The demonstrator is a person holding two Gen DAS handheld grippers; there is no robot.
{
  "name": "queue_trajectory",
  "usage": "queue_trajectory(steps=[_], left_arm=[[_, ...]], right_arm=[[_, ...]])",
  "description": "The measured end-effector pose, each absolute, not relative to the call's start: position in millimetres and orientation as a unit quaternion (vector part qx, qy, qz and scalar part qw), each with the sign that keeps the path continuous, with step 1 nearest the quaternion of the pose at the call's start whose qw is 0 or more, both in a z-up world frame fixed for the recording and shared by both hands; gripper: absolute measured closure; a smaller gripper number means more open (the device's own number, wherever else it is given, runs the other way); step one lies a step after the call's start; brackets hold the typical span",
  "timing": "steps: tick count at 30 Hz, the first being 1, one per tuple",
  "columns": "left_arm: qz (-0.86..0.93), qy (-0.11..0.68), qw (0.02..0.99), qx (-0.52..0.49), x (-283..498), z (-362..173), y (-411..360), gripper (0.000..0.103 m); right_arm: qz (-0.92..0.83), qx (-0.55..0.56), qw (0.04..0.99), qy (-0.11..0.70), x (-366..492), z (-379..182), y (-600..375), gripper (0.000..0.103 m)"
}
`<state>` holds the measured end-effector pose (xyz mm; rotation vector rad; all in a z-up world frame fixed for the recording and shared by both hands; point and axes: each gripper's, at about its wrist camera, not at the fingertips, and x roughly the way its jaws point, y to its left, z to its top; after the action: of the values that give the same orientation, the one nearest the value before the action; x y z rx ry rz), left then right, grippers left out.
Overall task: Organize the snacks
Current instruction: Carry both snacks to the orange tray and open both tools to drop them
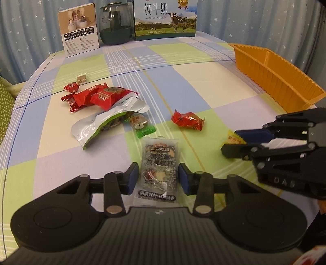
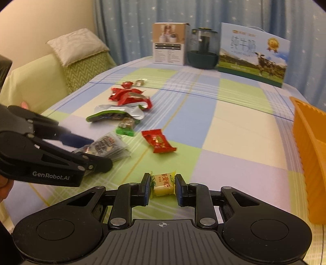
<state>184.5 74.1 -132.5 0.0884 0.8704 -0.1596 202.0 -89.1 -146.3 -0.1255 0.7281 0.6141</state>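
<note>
Small yellow-wrapped candy [image 2: 163,185] sits low over the checked worktop [image 2: 234,130], clenched in my right gripper [image 2: 162,188] jaws; I lift it straight, then carry to the orange ribbed plastic tray [image 2: 311,155]. My left gripper [image 1: 158,179] jaws clamp the clear dark-printed snack packet [image 1: 159,163].

Woven checked cloth [image 1: 203,85] is covering the desk; glossy red foil wrappers [image 1: 188,120] are reflecting light; ribbed orange plastic tray [image 1: 275,75] is appearing matt; cardboard milk carton [image 1: 165,19] is showing a smooth print.

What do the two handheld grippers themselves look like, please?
Both are matte black plastic with linkage arms, silver rivets and blue finger pads. The left gripper carries white "GenRobot.AI" lettering; the right gripper shows embossed "DAS". Each has a ribbed base with round discs.
</note>
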Motion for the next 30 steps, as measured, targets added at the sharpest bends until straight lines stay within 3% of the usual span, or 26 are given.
queue_trajectory(steps=[15,25,30], left_arm=[[-0.054,0.404,0.913,0.013,173,-98,36,0.069],[-0.129,0.356,0.925,-0.001,208,-45,-66,0.069],[-0.168,0.348,0.922,-0.010,229,-35,-119,0.069]], right_arm=[[0.222,0.010,0.919,0.326,186,-104,-142,0.078],[0.124,0.059,0.948,0.287,206,-35,-249,0.077],[0.086,0.060,0.953,0.285,223,-29,-305,0.077]])
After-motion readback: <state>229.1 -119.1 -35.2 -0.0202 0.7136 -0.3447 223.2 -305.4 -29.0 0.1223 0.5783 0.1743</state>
